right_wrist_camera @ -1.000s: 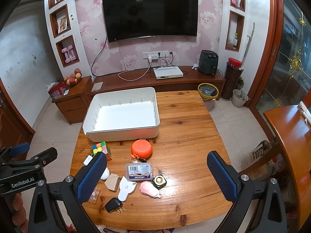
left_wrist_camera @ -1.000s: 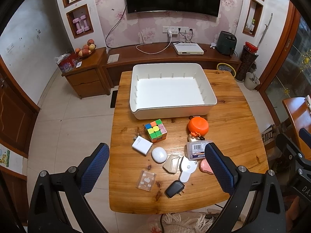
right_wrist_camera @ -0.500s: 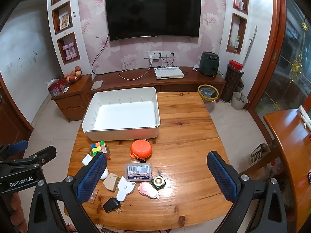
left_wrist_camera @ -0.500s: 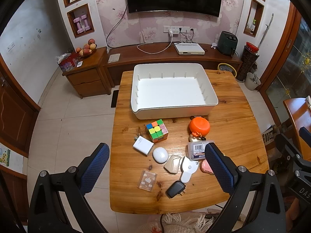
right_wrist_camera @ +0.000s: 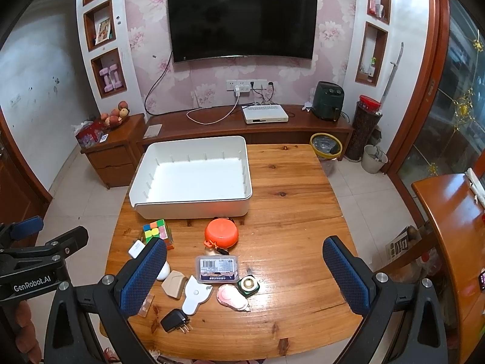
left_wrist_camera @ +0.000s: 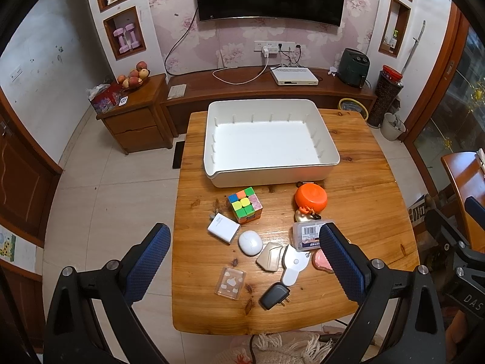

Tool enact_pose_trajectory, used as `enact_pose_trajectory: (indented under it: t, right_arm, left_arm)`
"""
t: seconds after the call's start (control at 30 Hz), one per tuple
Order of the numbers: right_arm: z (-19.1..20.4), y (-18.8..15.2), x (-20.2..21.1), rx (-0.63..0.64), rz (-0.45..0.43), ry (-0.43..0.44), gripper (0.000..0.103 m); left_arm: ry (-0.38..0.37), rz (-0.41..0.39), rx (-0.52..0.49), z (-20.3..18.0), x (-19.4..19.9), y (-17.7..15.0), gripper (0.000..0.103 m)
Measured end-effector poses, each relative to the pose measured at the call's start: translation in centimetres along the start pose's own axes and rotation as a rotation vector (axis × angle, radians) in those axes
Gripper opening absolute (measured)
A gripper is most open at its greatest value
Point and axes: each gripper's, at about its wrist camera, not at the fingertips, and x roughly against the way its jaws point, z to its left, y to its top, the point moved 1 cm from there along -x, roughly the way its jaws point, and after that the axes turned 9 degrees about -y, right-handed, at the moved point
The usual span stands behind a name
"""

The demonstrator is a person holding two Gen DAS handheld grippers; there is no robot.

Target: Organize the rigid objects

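1. This is a living room with a big dark TV (right_wrist_camera: 242,21) on a pink flowery wall and a long low wooden shelf under it.
2. A wooden table (left_wrist_camera: 363,200) stands on the pale tile floor.
3. A big white bin (left_wrist_camera: 269,142) sits at the far edge of the tabletop, nearer the far left corner. Nothing is in it.
4. Small things lie in a bunch between the bin and the near edge.
5. A colorful puzzle cube (left_wrist_camera: 245,204) and an orange bowl (left_wrist_camera: 311,196) turned upside down sit just in front of the bin.
6. A white charger (left_wrist_camera: 223,228) and a white egg-shaped case (left_wrist_camera: 250,242) lie close together, near the cube.
7. A clear box with a barcode (right_wrist_camera: 217,269) sits near the middle of the bunch, below the bowl.
8. A black plug (left_wrist_camera: 274,296) and a small clear case (left_wrist_camera: 230,282) lie closest to the near edge.
9. The left gripper (left_wrist_camera: 242,261) is wide open. It holds nothing and hangs above the near edge.
10. The right gripper (right_wrist_camera: 242,273) is wide open too. It holds nothing and hangs above the bunch.
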Motion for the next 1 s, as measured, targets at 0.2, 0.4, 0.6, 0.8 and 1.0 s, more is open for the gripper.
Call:
enact_pose_trajectory:
  t: [0.2, 0.4, 0.6, 0.8, 1.0]
  right_arm:
    - [0.3, -0.1, -0.1, 0.006, 0.003, 0.0, 0.103]
    - [0.5, -0.1, -0.1, 0.011, 0.003, 0.001, 0.103]
    - [0.6, -0.2, -0.1, 0.016, 0.007, 0.003, 0.103]
    - [0.6, -0.5, -0.3, 0.026, 0.02, 0.008, 0.103]
    - [0.6, -0.9, -0.5, 0.037, 0.042, 0.015, 0.103]
  left_arm:
    - [0.001, 0.001, 0.0, 0.1, 0.0, 0.0, 0.099]
    - [0.001, 0.001, 0.001, 0.2, -0.1, 0.0, 0.099]
    - [0.002, 0.003, 0.002, 0.4, -0.2, -0.1, 0.099]
    - [0.001, 0.017, 0.008, 0.3, -0.4, -1.0, 0.099]
    - [0.006, 0.045, 0.023, -0.1, -0.4, -1.2, 0.099]
